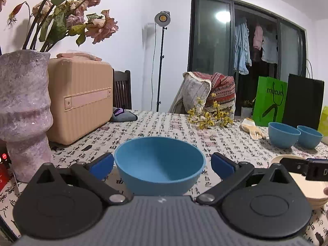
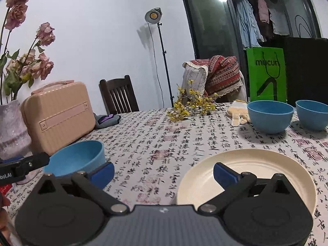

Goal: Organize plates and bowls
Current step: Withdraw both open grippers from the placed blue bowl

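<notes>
Calligraphy-print cloth covered the table (image 2: 155,135), which carried everything. Largest of the task's things, a cream plate (image 2: 256,164) lay near on the right, with the right gripper (image 2: 164,175) over its left rim: the jaws stood wide apart and held nothing, one blue pad above the plate, the other over bare cloth. Two blue bowls (image 2: 270,115) sat side by side at the far right, well apart from the plate. A third blue bowl (image 1: 160,166) stood near on the left, beside a tan case (image 1: 80,98) and a mauve vase (image 1: 22,110).

The left gripper (image 1: 162,165) framed that bowl, its jaws open wide with a pad just off each side of the rim, not yet touching. Judging from this, the step in hand was taking up the near bowl. To do it well, the jaws should close evenly across the rim, keep the bowl level, and lift clear of the vase before carrying it toward the other bowls.
</notes>
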A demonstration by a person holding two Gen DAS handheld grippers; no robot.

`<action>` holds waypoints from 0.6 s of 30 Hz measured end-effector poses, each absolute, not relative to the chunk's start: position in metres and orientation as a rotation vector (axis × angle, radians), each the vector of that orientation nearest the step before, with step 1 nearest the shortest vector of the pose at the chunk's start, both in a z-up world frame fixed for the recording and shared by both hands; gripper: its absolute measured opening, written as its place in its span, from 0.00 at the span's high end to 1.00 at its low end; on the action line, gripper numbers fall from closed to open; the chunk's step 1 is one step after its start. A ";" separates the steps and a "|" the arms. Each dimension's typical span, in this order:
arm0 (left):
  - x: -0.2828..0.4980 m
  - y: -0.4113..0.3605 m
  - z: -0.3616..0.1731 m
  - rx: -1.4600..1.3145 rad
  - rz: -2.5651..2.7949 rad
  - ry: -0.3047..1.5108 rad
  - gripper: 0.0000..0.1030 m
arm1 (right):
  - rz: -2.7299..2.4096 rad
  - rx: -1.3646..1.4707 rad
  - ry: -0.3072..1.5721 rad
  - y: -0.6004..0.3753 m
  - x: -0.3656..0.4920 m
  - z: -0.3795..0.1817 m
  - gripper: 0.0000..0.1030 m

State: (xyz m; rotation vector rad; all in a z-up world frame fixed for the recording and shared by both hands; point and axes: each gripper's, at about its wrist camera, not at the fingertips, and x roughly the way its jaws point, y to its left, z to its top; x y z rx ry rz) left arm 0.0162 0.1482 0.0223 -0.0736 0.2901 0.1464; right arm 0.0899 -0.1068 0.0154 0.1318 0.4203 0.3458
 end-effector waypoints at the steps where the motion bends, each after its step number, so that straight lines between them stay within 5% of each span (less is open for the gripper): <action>1: 0.015 0.147 0.021 -0.071 0.147 0.292 0.00 | 0.345 0.131 0.421 -0.109 0.089 0.015 0.00; 18: 0.011 0.121 0.012 -0.019 0.136 0.317 0.00 | 0.307 0.129 0.380 -0.144 0.076 0.012 0.00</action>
